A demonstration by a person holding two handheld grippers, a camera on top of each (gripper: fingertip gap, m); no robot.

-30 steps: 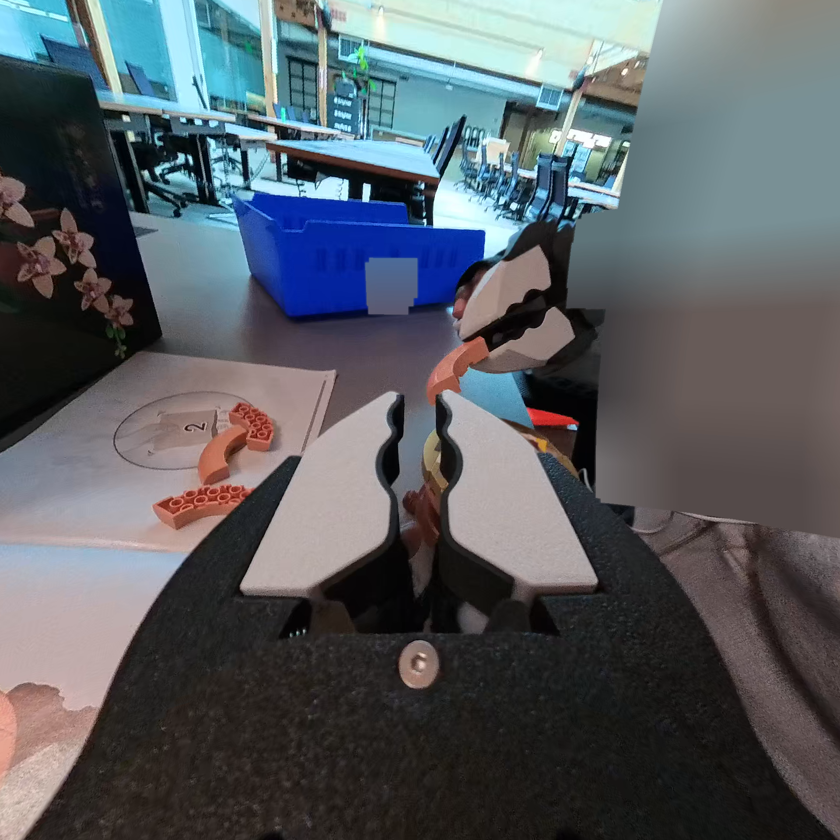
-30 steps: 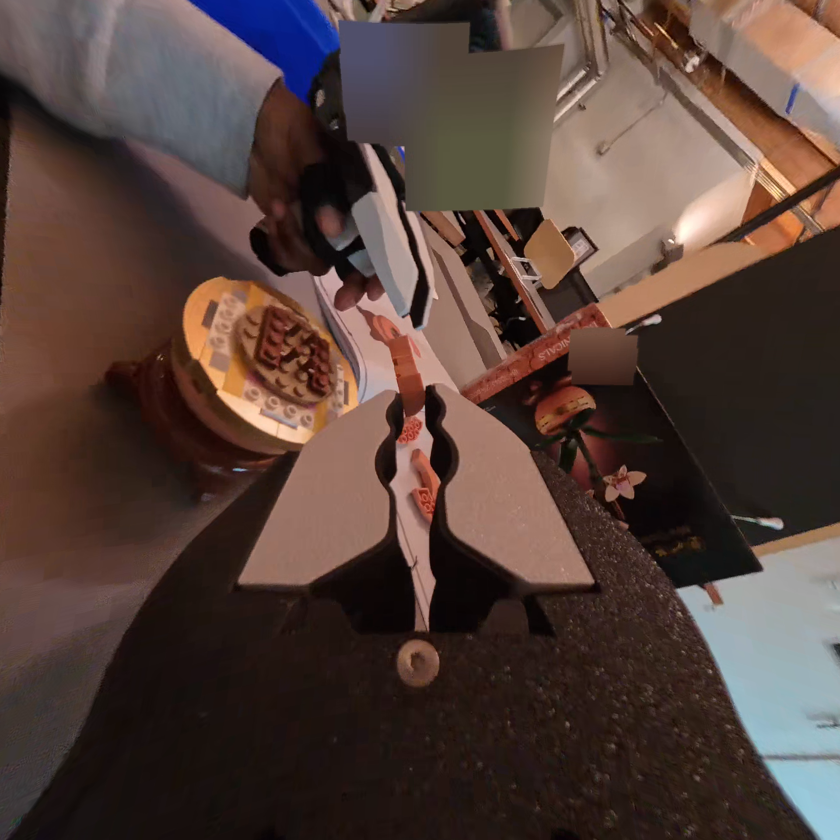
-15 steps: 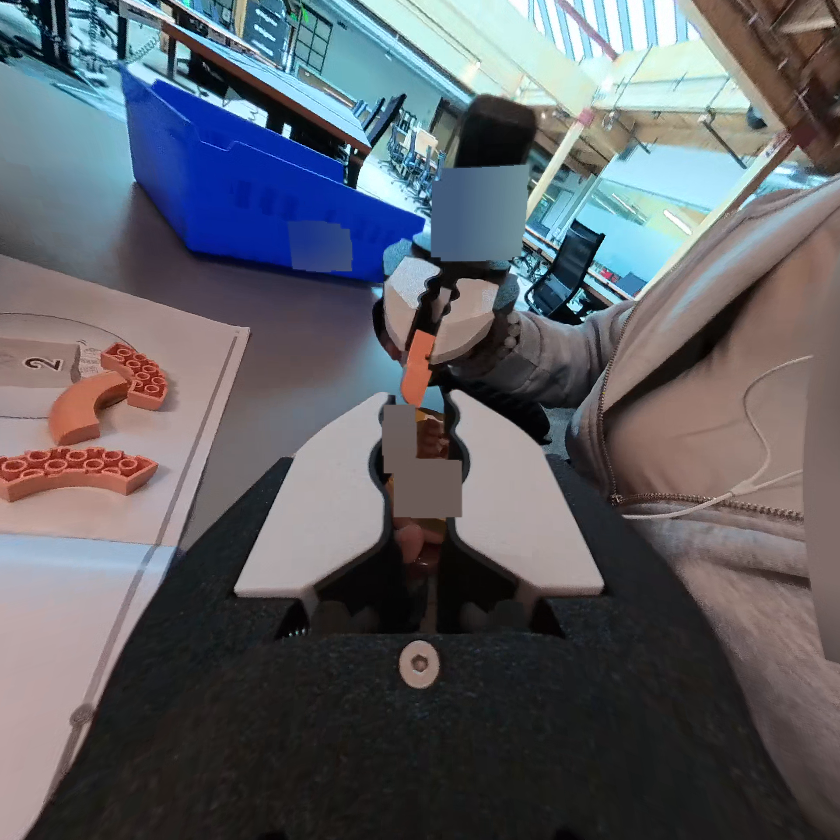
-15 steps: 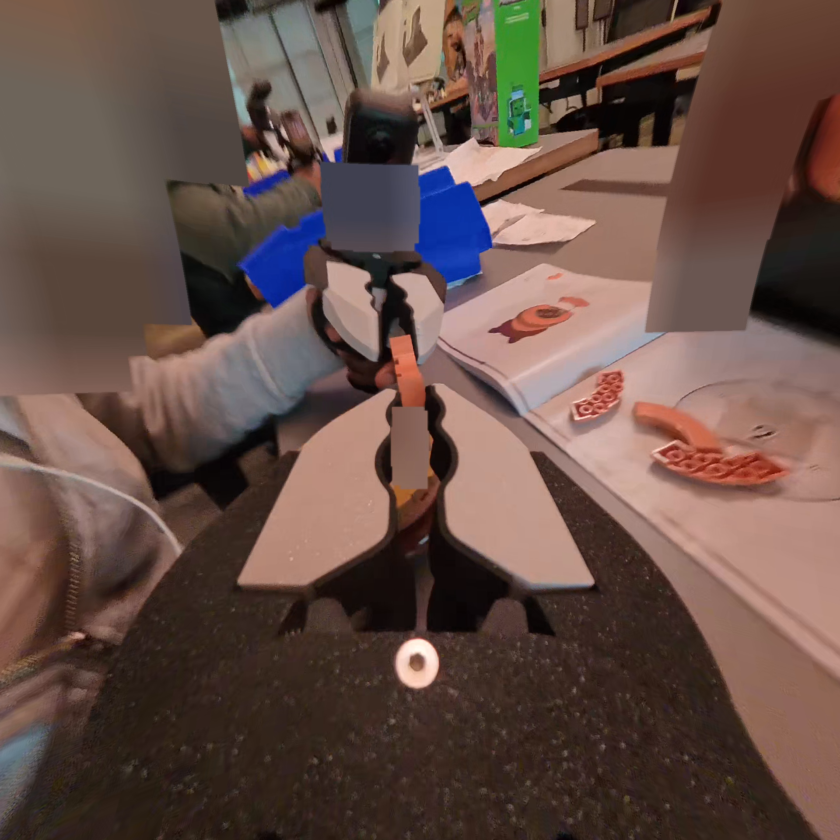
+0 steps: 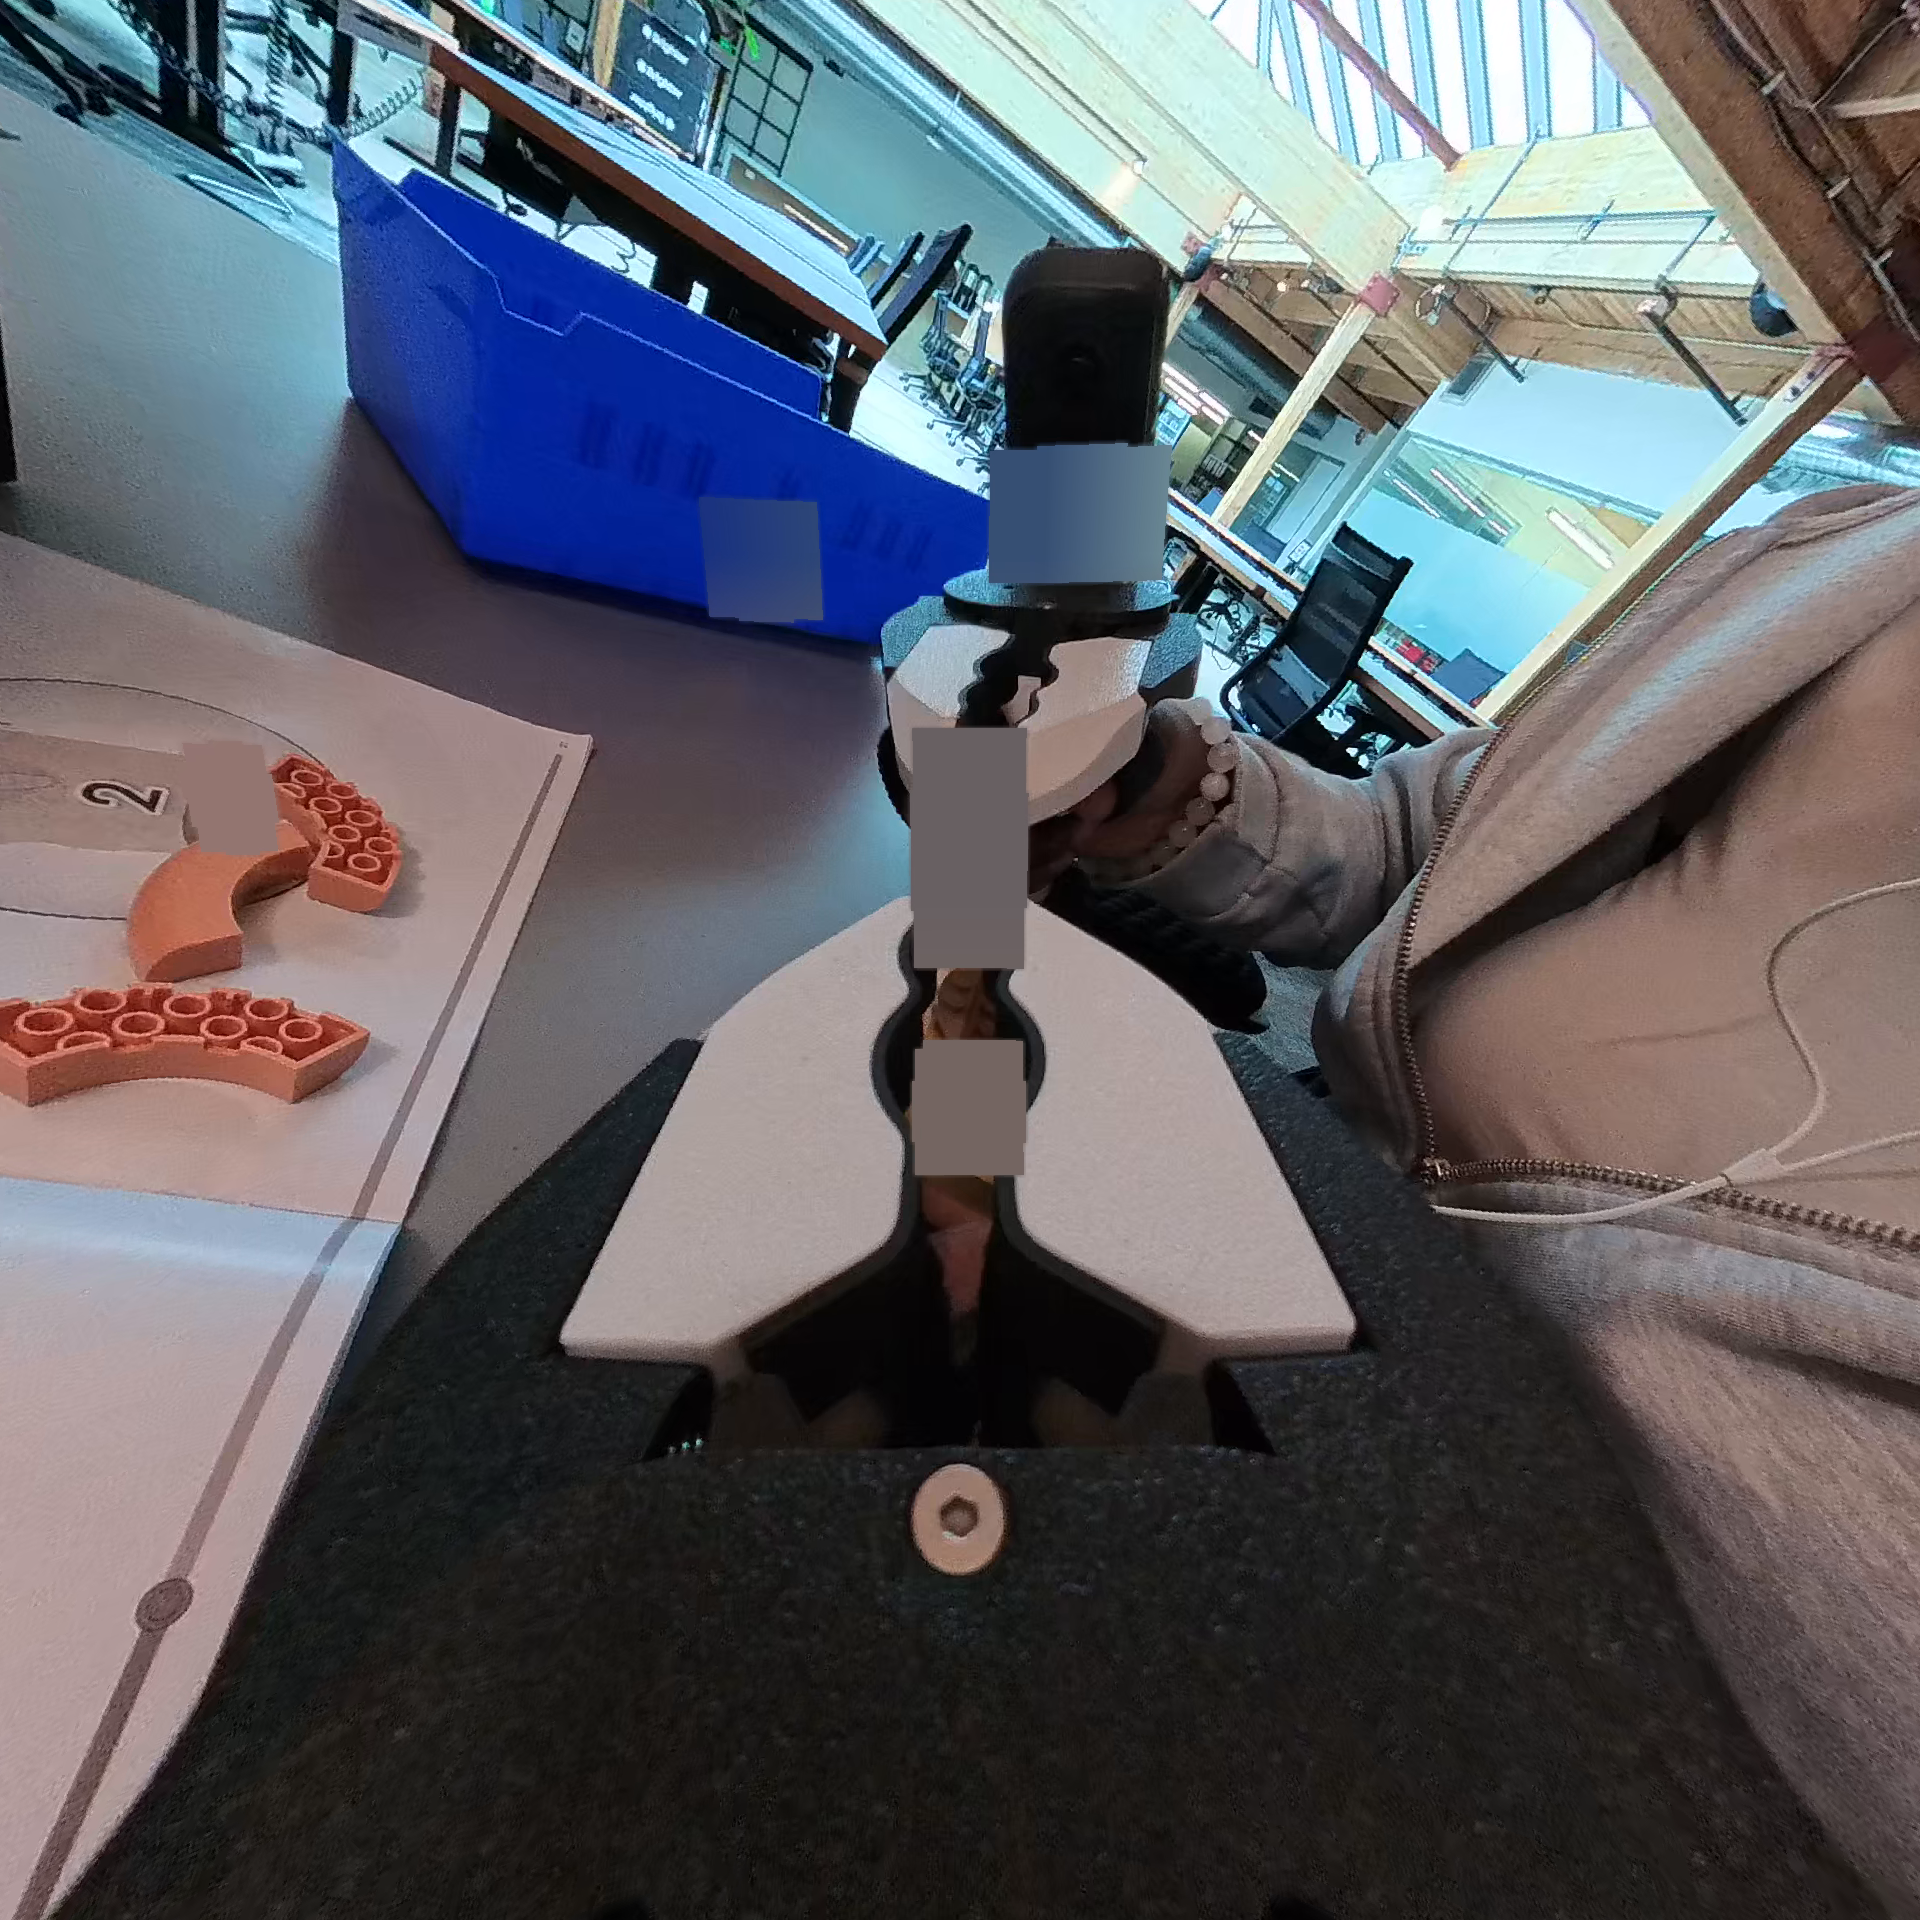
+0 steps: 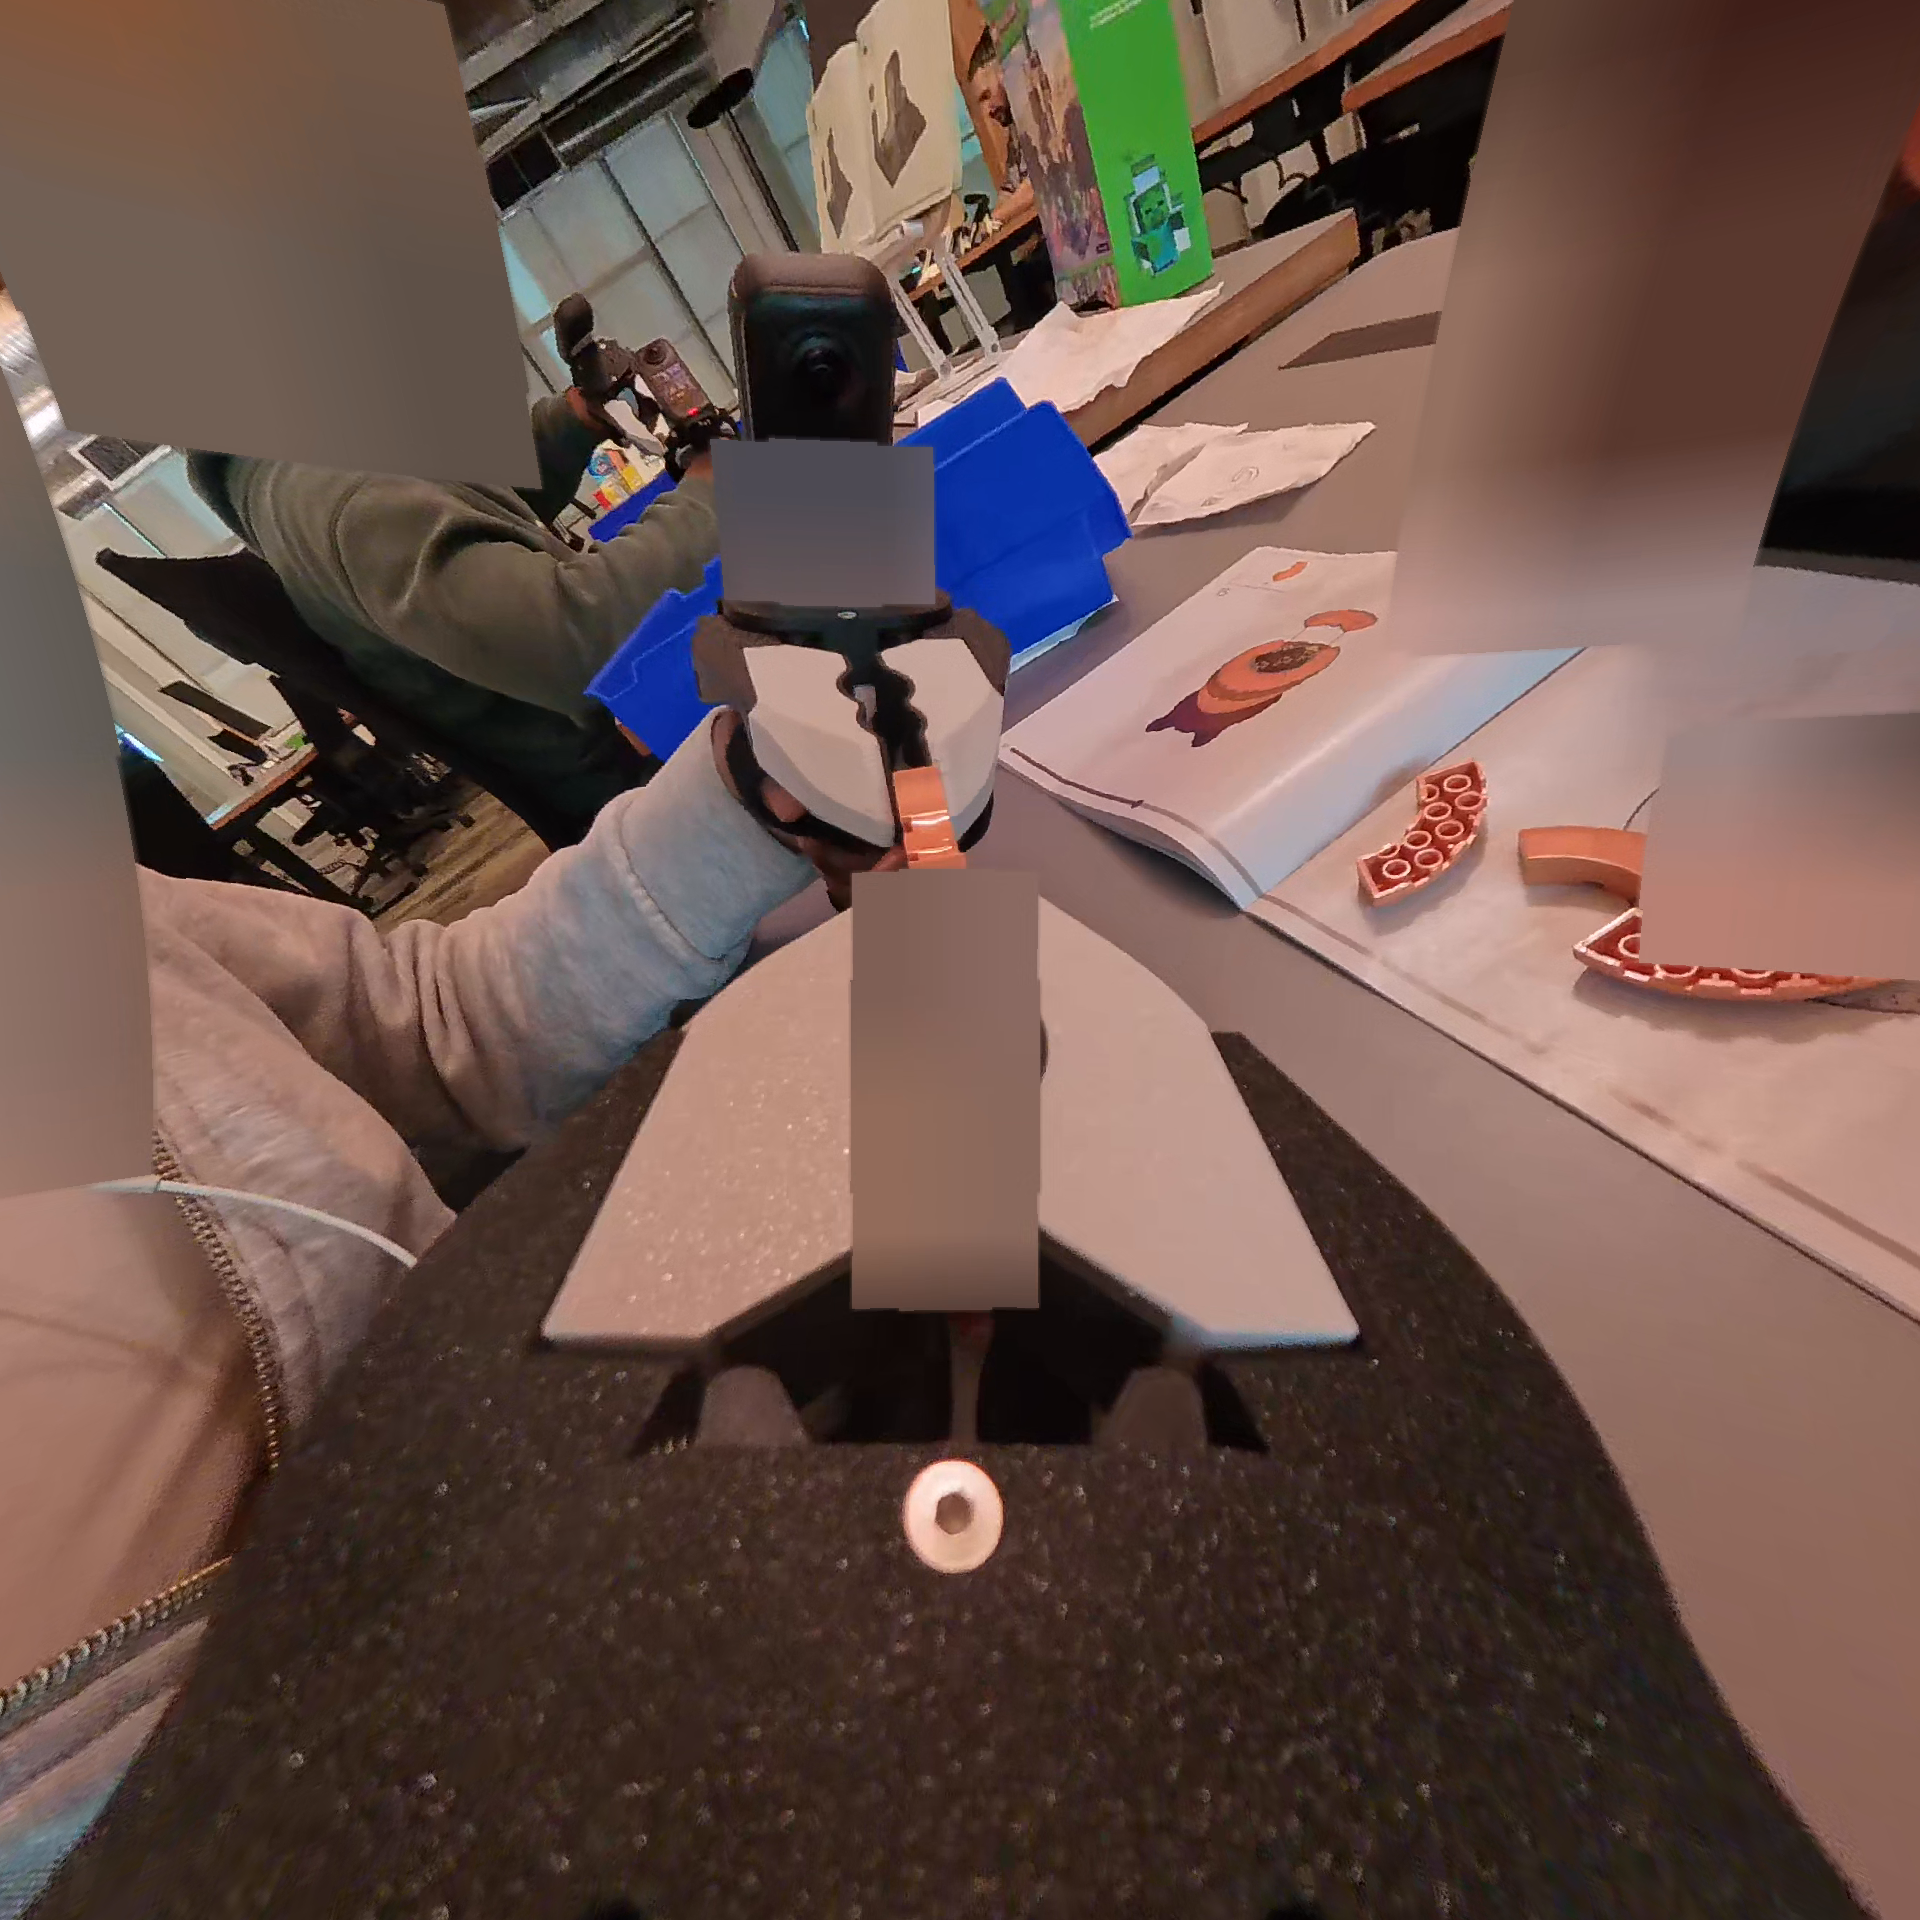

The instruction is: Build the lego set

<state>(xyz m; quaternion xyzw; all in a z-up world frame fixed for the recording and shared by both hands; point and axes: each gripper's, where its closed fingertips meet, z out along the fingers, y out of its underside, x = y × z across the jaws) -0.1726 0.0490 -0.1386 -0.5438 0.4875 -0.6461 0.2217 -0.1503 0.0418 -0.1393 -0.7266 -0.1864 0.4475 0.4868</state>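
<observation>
Both hand-held grippers are raised off the grey tabletop (image 5: pixel 208 436), tip to tip, facing each other in front of a person in a grey zip hoodie (image 5: pixel 1610 935).

Left hand-held gripper (image 5: pixel 966 935): white fingers (image 5: pixel 790 1122) drawn in to a narrow wavy slit. A tan studded lego part (image 5: pixel 961 1003) shows in the slit. Blur patches cover the tips, so I cannot tell whether it is clamped.

Right hand-held gripper (image 6: pixel 945 904): tips hidden by a blur patch, so its grip cannot be told either. A salmon curved lego brick (image 6: pixel 928 821) stands up just above that patch, overlapping the far gripper's fingertips. Which gripper carries it is unclear.

Seen from the left wrist, the right one carries a black camera (image 5: pixel 1081 353) on top. The hand on it wears a bead bracelet (image 5: pixel 1205 790).

On the tabletop, an open white instruction booklet (image 5: pixel 156 1351) bears three loose salmon curved lego bricks. One lies studs-up (image 5: pixel 182 1044), one smooth side up (image 5: pixel 192 904), and a third, studded (image 5: pixel 343 831), touches the smooth one.

A blue plastic bin (image 5: pixel 582 447) sits beyond the booklet.
</observation>
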